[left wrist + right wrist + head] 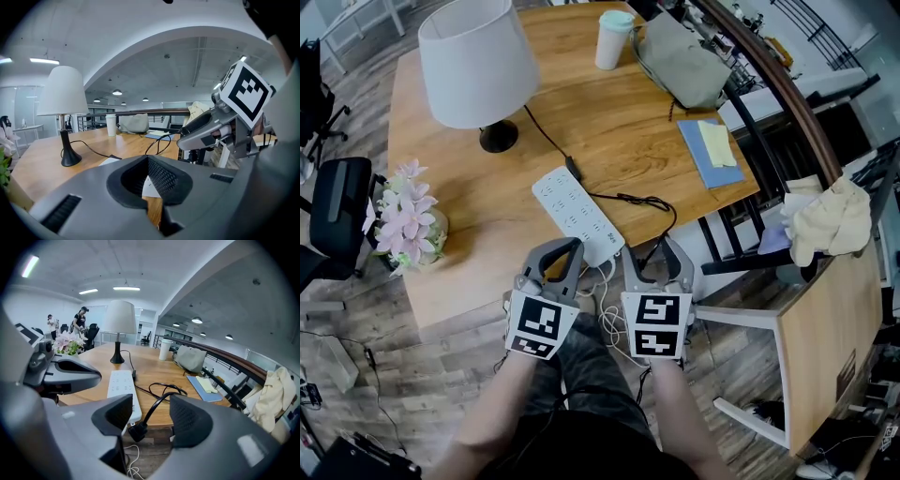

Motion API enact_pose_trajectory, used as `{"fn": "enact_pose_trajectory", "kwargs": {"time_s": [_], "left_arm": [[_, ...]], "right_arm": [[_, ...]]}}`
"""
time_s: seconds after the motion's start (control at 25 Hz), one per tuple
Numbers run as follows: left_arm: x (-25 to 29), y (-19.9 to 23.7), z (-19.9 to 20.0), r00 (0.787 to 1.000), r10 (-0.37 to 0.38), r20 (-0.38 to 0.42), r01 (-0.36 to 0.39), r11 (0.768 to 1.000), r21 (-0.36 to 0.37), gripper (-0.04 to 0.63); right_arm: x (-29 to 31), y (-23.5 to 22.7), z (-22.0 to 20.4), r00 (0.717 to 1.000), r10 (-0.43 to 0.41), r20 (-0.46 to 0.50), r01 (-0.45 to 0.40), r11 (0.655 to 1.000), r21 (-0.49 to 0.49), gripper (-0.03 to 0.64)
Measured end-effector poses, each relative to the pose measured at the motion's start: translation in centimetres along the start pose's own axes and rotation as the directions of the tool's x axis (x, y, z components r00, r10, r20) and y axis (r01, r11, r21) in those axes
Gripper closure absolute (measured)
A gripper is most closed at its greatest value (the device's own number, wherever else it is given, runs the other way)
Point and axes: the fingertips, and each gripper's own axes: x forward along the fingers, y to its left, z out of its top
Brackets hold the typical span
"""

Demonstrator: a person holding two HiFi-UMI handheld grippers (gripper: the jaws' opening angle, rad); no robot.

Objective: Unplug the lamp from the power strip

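Warm, smooth wood grain covers the desk (609, 141), which stands on plank flooring. At its far left corner is the lamp (476, 61), with a white tapered fabric shade on a slim stem and a round black foot. Its thin black cord (642, 200) passes a small black block by the far end of the power strip (577, 214), coils loosely towards the right edge, then drops over the near edge. The strip is a long white plastic bar with rows of sockets, lying aslant by the near edge.

The left gripper (569, 246) hovers at the near edge with its ribbed black fingers closed tip to tip on nothing. The right gripper (652, 251) has its fingers spread. The cord's black plug (135, 431) shows between them at the strip's near end, ungripped; whether it is seated I cannot tell.

Pink flowers (408, 216) crowd the left edge. A paper cup (614, 37), a soft grey bag (680, 61) and a blue notebook (708, 150) lie along the right edge.
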Motion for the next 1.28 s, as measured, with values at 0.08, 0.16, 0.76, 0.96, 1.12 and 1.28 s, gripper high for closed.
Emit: {"fn": "enact_pose_trajectory", "kwargs": {"time_s": [0.08, 0.16, 0.76, 0.96, 1.12, 1.28], "left_arm": [[-0.4, -0.1, 0.1, 1.000, -0.001, 0.004, 0.001, 1.000, 0.001, 0.598], [-0.7, -0.3, 0.1, 1.000, -0.002, 0.008, 0.002, 1.000, 0.002, 0.598], [-4.0, 1.2, 2.5, 0.995, 0.031, 0.091, -0.030, 0.999, -0.014, 0.598], [-5.2, 2.3, 3.7, 0.990, 0.047, 0.135, -0.042, 0.998, -0.039, 0.598], [-6.1, 2.6, 4.7, 0.983, 0.050, 0.175, -0.041, 0.998, -0.053, 0.598], [-7.1, 2.8, 5.8, 0.973, 0.048, 0.226, -0.032, 0.997, -0.073, 0.598]], "right_arm": [[-0.4, 0.5, 0.0, 0.999, 0.013, -0.031, -0.014, 0.999, -0.034, 0.374], [-0.8, 0.9, 0.0, 0.998, 0.029, -0.060, -0.032, 0.998, -0.058, 0.374], [-3.2, 4.0, 3.3, 0.988, 0.151, 0.040, -0.149, 0.987, -0.052, 0.385], [-4.2, 4.5, 4.3, 0.979, 0.151, 0.134, -0.149, 0.989, -0.025, 0.510], [-4.9, 4.6, 5.0, 0.971, 0.145, 0.191, -0.149, 0.989, 0.006, 0.609], [-6.1, 5.0, 6.4, 0.939, 0.168, 0.299, -0.188, 0.981, 0.037, 0.609]]}}
